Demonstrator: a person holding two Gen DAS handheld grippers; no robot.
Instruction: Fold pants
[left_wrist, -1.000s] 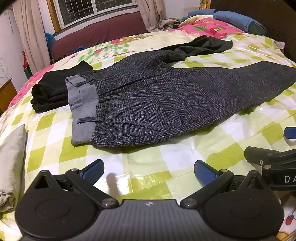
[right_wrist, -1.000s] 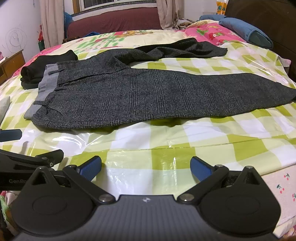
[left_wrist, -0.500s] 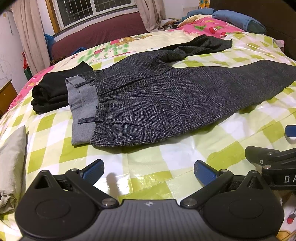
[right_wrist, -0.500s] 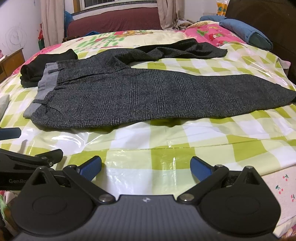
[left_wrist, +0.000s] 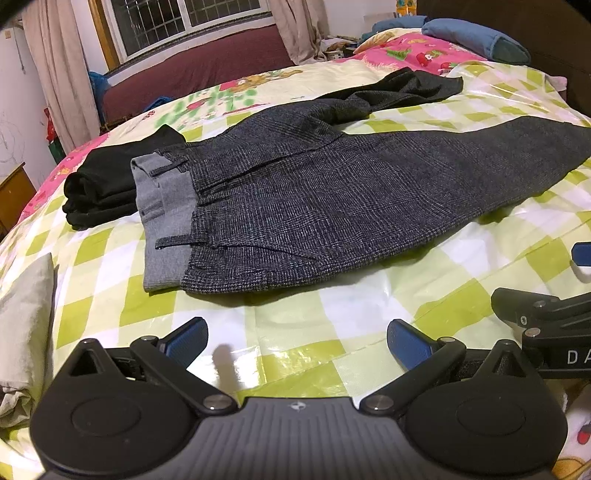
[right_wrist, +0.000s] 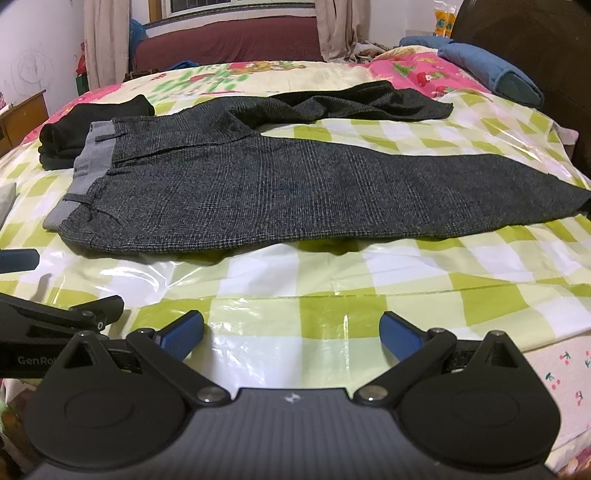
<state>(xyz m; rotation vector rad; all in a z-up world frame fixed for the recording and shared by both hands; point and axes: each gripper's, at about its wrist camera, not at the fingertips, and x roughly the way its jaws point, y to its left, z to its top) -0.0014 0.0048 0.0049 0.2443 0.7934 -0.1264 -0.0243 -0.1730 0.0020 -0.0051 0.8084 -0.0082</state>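
Observation:
Dark grey checked pants (left_wrist: 332, 199) (right_wrist: 277, 188) lie flat on the bed, waistband with its light grey lining to the left, one leg stretched right, the other angled toward the far right. My left gripper (left_wrist: 297, 341) is open, hovering over the bedcover just in front of the waistband end. My right gripper (right_wrist: 291, 332) is also open with nothing between its blue pads, near the bed's front edge below the near leg. Each gripper shows at the edge of the other's view.
A folded black garment (left_wrist: 103, 188) (right_wrist: 85, 129) lies left of the waistband. A beige folded cloth (left_wrist: 22, 332) sits at the near left. Blue pillows (right_wrist: 491, 70) rest by the dark headboard at far right. The green checked plastic cover (right_wrist: 332, 280) spreads over the bed.
Both views have crept slightly forward and up toward the pants. The pants have not moved and both grippers stay open.

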